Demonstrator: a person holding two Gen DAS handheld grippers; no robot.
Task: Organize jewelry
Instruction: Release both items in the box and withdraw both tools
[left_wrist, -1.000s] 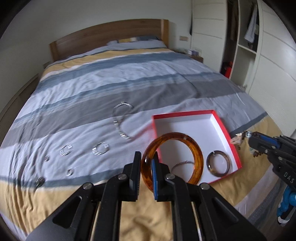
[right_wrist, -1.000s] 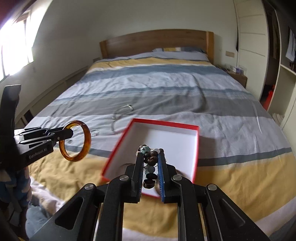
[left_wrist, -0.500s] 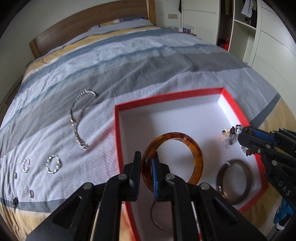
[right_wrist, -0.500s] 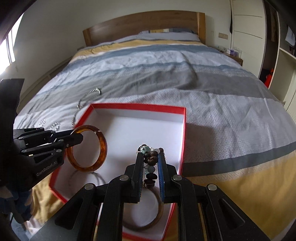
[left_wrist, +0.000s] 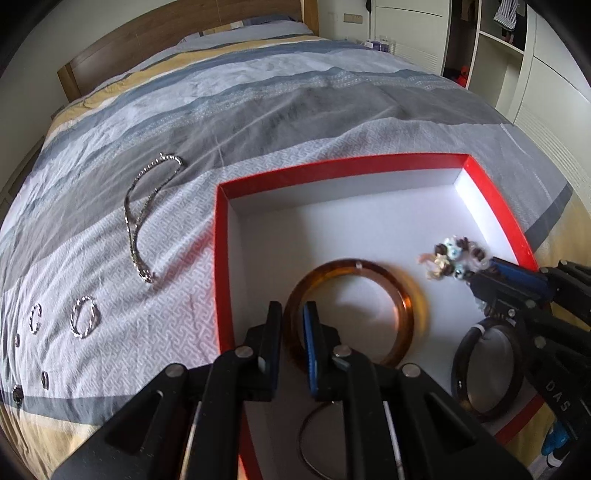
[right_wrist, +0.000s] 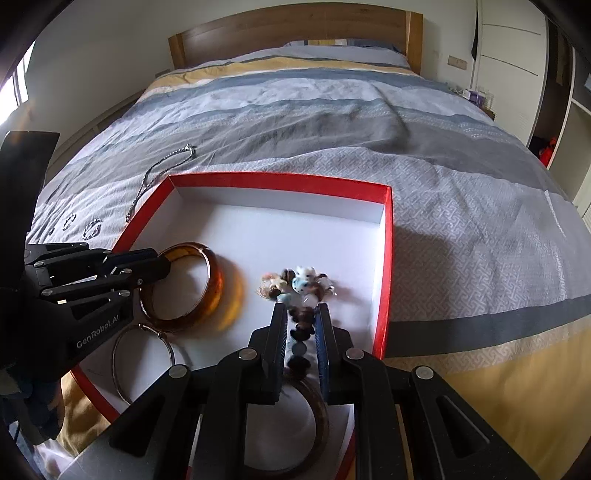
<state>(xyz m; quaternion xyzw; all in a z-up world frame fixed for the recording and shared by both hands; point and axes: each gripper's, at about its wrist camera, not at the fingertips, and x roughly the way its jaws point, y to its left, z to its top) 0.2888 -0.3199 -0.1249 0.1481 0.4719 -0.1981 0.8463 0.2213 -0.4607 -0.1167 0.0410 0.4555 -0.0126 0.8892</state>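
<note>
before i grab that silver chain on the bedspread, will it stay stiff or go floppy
Probably floppy: the silver chain lies in a loose, bent loop of small links on the bedspread, so it would likely sag from one pinch. Its thin links may slip between pads and could snag the wrinkled fabric.

Red-rimmed cardboard box (left_wrist: 221, 258) with white interior; translucent amber bangle (left_wrist: 402, 306); brown, white and pale-blue beaded bracelet (right_wrist: 299, 284); grey, white and yellow striped bedspread (right_wrist: 461, 206).

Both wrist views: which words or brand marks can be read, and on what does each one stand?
"GenRobot.AI": on the left gripper, seen in the right wrist view.
"DAS": on the right gripper, seen in the left wrist view; the rest is cut off.
Red box and jewelry: no text.
</note>
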